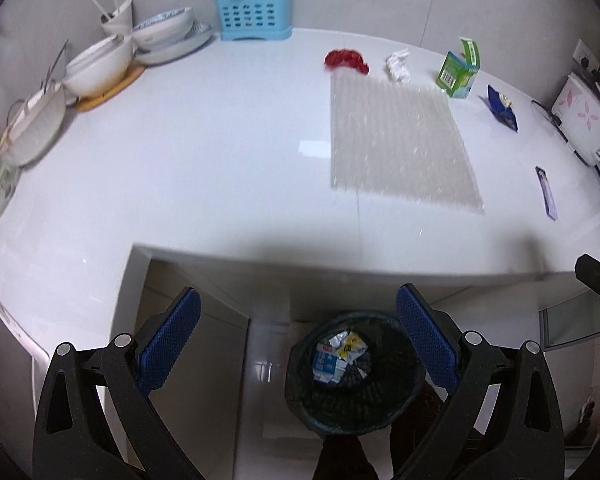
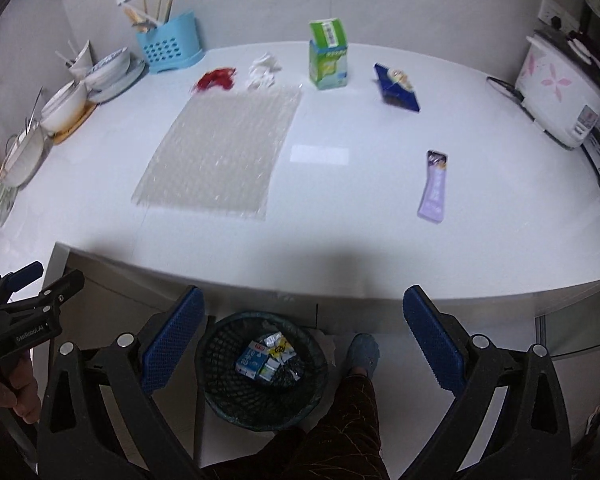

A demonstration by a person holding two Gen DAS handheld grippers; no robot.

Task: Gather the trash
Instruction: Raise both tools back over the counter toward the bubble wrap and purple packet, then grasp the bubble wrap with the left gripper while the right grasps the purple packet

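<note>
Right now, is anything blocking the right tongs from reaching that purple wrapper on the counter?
Nothing visible does. The right tongs hang open above the bin, and only bare white counter lies before the purple wrapper.

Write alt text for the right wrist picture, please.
An open, empty hand-held gripper hangs over a black mesh bin holding cartons, below a white counter scattered with bubble wrap, a green carton, wrappers and crumpled tissue.
</note>
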